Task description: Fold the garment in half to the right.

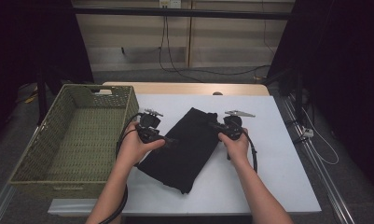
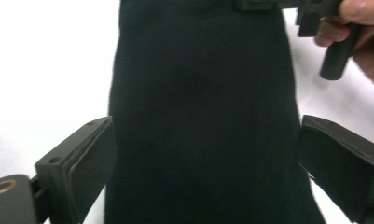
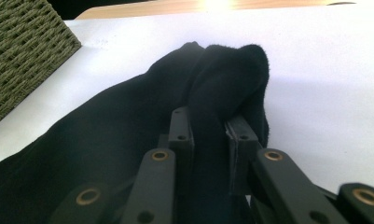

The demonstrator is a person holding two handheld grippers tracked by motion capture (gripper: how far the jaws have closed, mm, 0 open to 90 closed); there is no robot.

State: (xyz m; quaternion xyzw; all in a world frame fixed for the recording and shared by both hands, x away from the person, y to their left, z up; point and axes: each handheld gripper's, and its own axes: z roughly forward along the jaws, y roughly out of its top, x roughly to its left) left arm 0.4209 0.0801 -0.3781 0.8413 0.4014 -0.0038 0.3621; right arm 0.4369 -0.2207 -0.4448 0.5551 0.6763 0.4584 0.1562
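Item: black cloth, soft fabric folded into a long strip, lying slantwise on the white desk, its far end toward the right, its near end toward the left and close to the desk's near edge. Beside it, at the left: woven basket, olive green, nothing visible inside, standing well over the desk's left side. Left gripper: held at the cloth's left edge about halfway along; in the left gripper view its jaws stand spread wide with the cloth running between them, pads on either side and not pressing, so released. Right gripper: at the cloth's far right end; in the right gripper view its jaws are clenched on a raised bunch of the fabric, which puckers up above the pads. Status, as a judgement: the cloth is apparently being folded or gathered for the basket; one end is gripped, the middle is lined up but not yet pinched. Left to do: close the left gripper, lift or fold the cloth, and carry it to the basket.
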